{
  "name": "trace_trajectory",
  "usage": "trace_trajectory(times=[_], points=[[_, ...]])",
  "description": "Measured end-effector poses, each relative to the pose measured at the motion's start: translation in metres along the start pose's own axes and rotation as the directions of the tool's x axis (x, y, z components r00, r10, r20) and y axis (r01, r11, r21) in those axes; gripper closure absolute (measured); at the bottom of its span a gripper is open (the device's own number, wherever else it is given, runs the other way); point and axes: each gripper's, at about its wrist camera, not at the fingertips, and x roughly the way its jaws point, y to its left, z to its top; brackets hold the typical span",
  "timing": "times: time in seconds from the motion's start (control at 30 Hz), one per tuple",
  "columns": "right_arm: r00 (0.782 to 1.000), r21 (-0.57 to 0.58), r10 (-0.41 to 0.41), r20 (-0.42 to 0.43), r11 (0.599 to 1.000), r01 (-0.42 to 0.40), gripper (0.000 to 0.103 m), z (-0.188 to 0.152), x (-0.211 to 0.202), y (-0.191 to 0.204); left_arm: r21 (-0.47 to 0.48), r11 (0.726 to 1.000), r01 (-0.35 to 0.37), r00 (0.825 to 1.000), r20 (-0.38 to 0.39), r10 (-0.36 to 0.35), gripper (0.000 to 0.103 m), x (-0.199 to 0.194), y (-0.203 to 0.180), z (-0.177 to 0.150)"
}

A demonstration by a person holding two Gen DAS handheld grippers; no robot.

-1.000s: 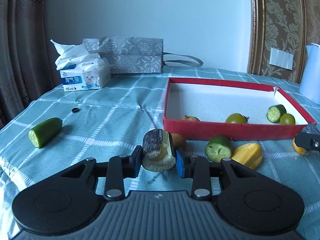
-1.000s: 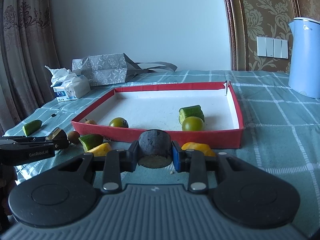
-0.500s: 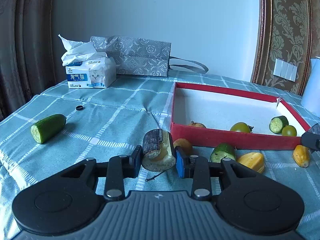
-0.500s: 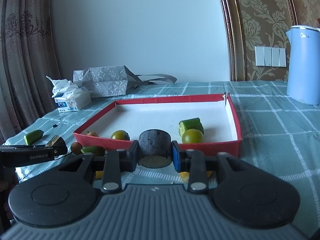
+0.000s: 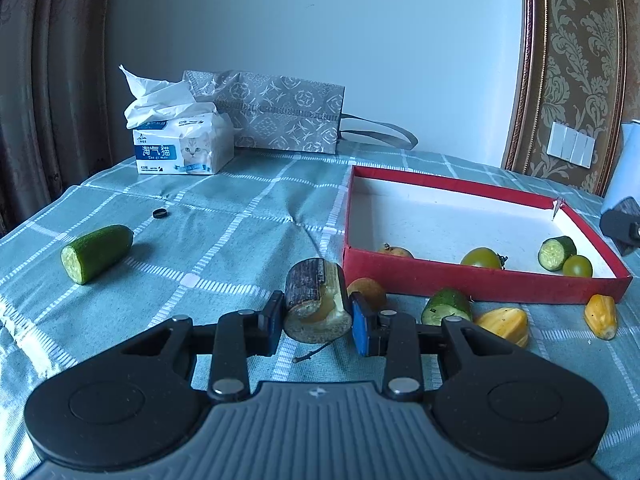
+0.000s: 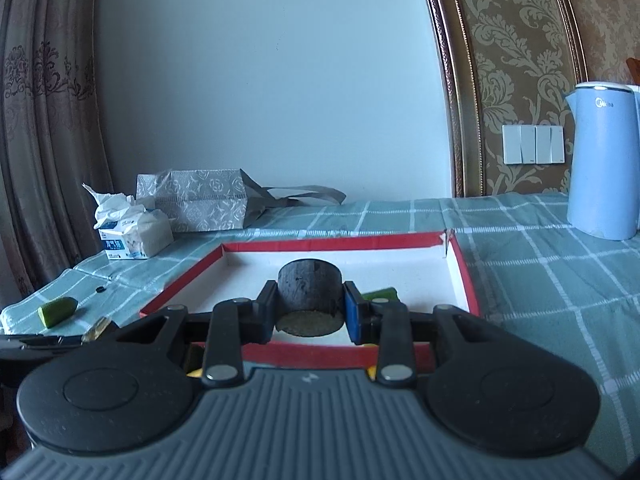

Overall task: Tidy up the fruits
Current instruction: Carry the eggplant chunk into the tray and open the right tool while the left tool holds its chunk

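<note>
My left gripper [image 5: 316, 320] is shut on a short sugarcane piece [image 5: 316, 304] with dark bark and a yellow cut face, held above the cloth just left of the red tray [image 5: 472, 278]. My right gripper [image 6: 310, 312] is shut on a dark round sugarcane piece [image 6: 310, 292], held over the near edge of the same red tray [image 6: 462, 268]. Inside the tray lie a green tomato [image 5: 482, 258], a cucumber chunk [image 5: 556, 252], a smaller green tomato [image 5: 577, 266] and a brown fruit [image 5: 394, 251]. A cucumber half [image 5: 96, 252] lies far left.
In front of the tray lie a brown fruit [image 5: 366, 288], a cucumber piece [image 5: 446, 306] and two yellow fruit pieces [image 5: 504, 324]. A tissue box [image 5: 182, 148] and a grey bag [image 5: 280, 114] stand at the back. A blue kettle [image 6: 600, 160] stands at the right.
The right gripper has moved forward and up with its sugarcane piece, from in front of the tray to over its near edge. The left gripper kept its piece and barely shifted.
</note>
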Motion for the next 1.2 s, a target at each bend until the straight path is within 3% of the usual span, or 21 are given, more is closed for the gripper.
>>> trace_trajectory(times=[0.67,0.93,1.2], points=[[0.996,0.014,-0.009,0.09,1.0,0.008,0.071,0.016,0.017,0.01,-0.008,1.0,0.002,1.0,-0.006,-0.002,0.069,0.002,0.001,-0.001],[0.996,0.008,-0.004,0.085,1.0,0.003,0.071,0.016,0.018,0.01,-0.001,1.0,0.008,0.999,0.035,-0.008,0.069,-0.004,-0.001,-0.001],[0.997,-0.018,-0.023,0.075,1.0,0.025,0.071,0.017,0.026,0.008,-0.02,1.0,0.011,1.0,0.008,-0.011,0.069,0.0,0.003,0.0]])
